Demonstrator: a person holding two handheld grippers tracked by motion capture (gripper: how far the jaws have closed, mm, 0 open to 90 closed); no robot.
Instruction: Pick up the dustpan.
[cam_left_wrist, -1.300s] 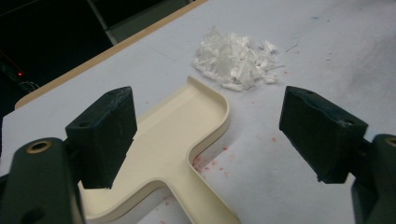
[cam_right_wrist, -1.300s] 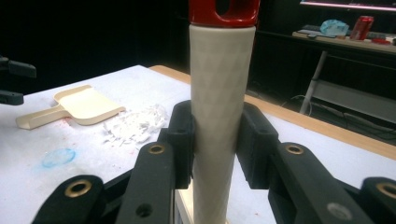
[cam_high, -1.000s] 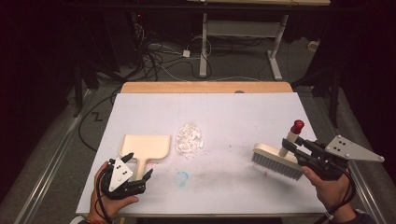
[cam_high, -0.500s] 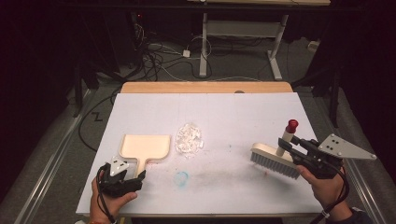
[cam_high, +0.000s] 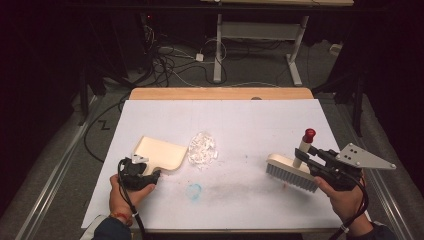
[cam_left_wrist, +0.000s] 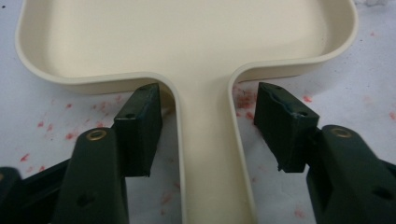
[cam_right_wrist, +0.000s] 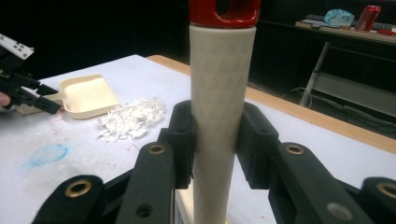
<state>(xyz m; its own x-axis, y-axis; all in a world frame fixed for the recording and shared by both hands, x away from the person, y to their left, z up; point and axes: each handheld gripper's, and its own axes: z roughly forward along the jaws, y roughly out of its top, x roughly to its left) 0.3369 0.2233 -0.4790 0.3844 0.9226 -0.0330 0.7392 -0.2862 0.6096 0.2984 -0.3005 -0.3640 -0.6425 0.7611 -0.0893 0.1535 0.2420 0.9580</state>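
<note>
Dustpan flat, handle toward person; brush handle upright.

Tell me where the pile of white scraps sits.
In the high view, the pile of white scraps lies mid-table, just right of the cream dustpan and well left of the brush.

You see a cream dustpan on the white desk, which has a wooden far edge. The scraps are white. Your brush has a cream handle with a red tip and grey bristles. A blue smudge marks the desk. Both grippers are black.
</note>
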